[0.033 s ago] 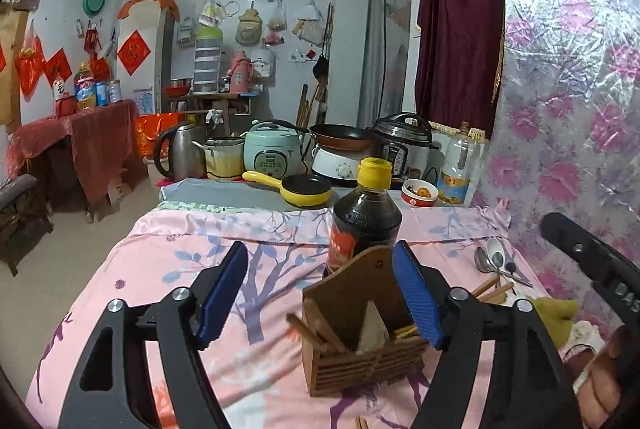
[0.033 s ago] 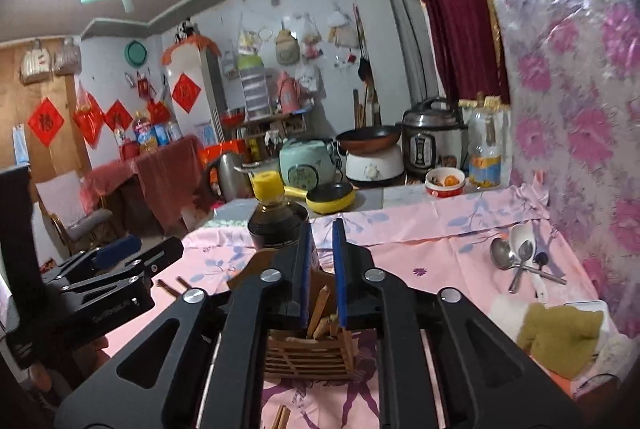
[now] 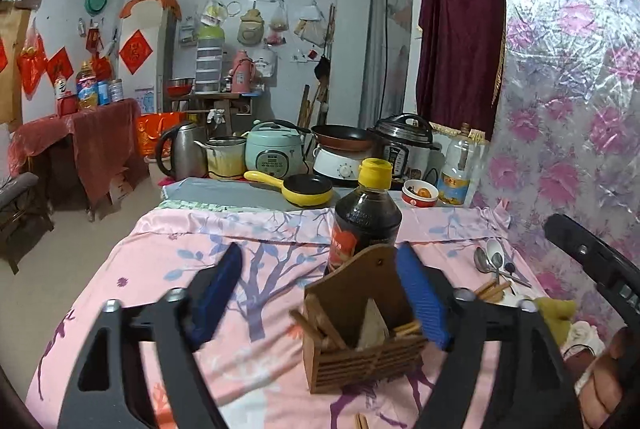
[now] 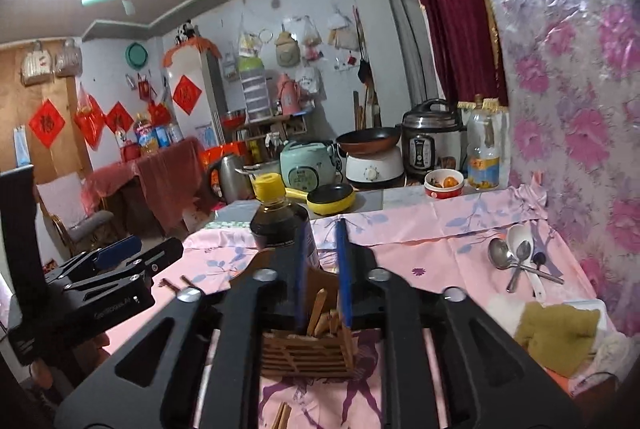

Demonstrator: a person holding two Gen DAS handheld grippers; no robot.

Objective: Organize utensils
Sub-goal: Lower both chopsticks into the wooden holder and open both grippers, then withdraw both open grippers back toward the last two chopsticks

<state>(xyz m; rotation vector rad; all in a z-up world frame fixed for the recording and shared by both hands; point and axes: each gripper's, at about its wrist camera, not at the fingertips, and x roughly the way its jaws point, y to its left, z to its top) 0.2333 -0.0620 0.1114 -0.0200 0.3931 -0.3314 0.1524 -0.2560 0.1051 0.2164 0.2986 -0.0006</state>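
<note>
The table (image 3: 168, 269) is covered with a pink cloth that has a print of purple trees and blue leaves. Behind it, a counter holds a steel kettle (image 3: 182, 155), a pale green rice cooker (image 3: 274, 157), a yellow pan (image 3: 306, 189) and a black pressure cooker (image 3: 404, 145). The wall on the right side has shiny paper with pink flowers, and a dark red curtain (image 3: 460, 17) hangs next to it.

The wooden utensil holder (image 3: 360, 353) stands on the cloth, just in front of a dark sauce bottle (image 3: 366, 221) with a yellow cap. It is a brown box with a slatted front and a higher pointed back, and wooden chopsticks stand tilted inside it. Right of the holder, near the flower wall, lie several spoons (image 4: 516, 255) and a green cloth (image 4: 560, 329). In the left wrist view, more chopsticks (image 3: 490, 287) lie between the holder and the spoons.

The left gripper (image 3: 320, 293) has its blue fingers wide apart, with the holder between them but not pressed; the right finger is just beside the holder. The right gripper (image 4: 322, 273) has a narrow gap between its fingers, above the holder, and they clamp nothing.
</note>
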